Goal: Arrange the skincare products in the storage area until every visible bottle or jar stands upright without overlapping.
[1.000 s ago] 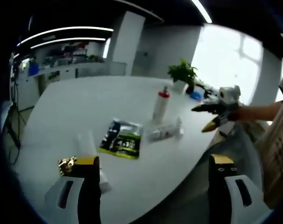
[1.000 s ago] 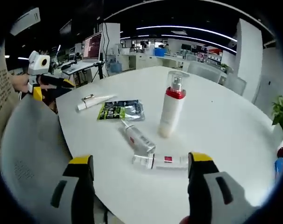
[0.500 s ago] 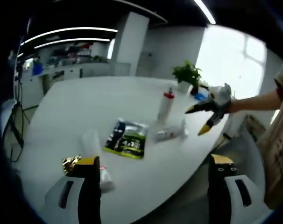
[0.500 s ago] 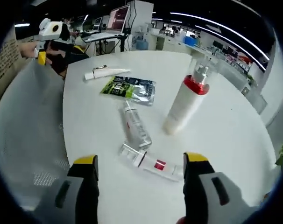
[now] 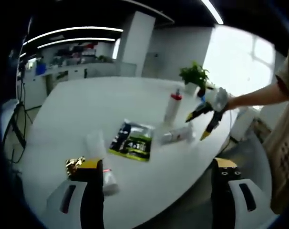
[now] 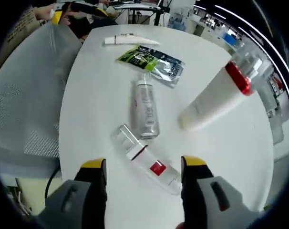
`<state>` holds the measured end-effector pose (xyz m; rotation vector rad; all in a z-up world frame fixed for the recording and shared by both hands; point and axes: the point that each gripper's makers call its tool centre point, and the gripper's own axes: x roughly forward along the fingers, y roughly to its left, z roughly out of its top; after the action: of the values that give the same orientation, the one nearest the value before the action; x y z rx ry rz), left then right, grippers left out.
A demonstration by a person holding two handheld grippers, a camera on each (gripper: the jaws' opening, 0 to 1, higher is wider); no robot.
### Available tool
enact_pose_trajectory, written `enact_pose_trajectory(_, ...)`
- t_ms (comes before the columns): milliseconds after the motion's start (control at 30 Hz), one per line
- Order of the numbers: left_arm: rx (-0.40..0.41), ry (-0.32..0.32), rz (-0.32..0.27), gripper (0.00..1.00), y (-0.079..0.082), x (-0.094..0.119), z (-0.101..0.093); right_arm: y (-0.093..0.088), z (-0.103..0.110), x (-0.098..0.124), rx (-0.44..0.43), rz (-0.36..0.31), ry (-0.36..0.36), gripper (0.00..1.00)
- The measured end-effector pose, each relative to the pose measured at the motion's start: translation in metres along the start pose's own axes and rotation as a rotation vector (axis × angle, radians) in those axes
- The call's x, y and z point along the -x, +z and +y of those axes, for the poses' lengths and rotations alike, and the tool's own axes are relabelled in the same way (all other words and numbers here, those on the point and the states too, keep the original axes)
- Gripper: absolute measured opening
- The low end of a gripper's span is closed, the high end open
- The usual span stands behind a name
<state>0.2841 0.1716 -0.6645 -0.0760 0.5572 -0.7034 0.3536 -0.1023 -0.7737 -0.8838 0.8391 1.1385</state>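
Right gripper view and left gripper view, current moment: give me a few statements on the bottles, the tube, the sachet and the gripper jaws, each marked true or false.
1. The pump bottle with the red collar stands upright on the white table. True.
2. The small bottle with the red label stands upright. False: it lies on its side in front of the right gripper.
3. The right gripper's jaws are shut on that bottle. False: they are open and hold nothing.
4. The clear bottle lies flat beside the green sachet. True.
5. The white tube lies on the sachet. False: it lies apart from it.
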Motion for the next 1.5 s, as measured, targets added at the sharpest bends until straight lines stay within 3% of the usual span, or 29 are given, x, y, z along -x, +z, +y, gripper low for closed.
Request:
enact_pose_trajectory(433, 0.003, 0.006, 0.008, 0.91, -0.002, 0.000, 0.001, -0.002, 0.005, -0.005, -0.008, 0.007, 0.060, 0.48)
enact_pose_trajectory(767, 0.001, -0.004, 0.017, 0.90, -0.004, -0.001, -0.001, -0.001, 0.019, -0.005, 0.002, 0.011, 0.121, 0.22)
enact_pose_trajectory(1233, 0.001, -0.018, 0.011, 0.90, -0.003, -0.002, -0.004, -0.002, 0.017, -0.004, -0.017, 0.017, 0.066, 0.20)
enact_pose_trajectory(1500, -0.006, -0.029, 0.009, 0.89, -0.002, -0.002, -0.007, -0.002, 0.013, -0.003, -0.132, -0.021, -0.012, 0.19)
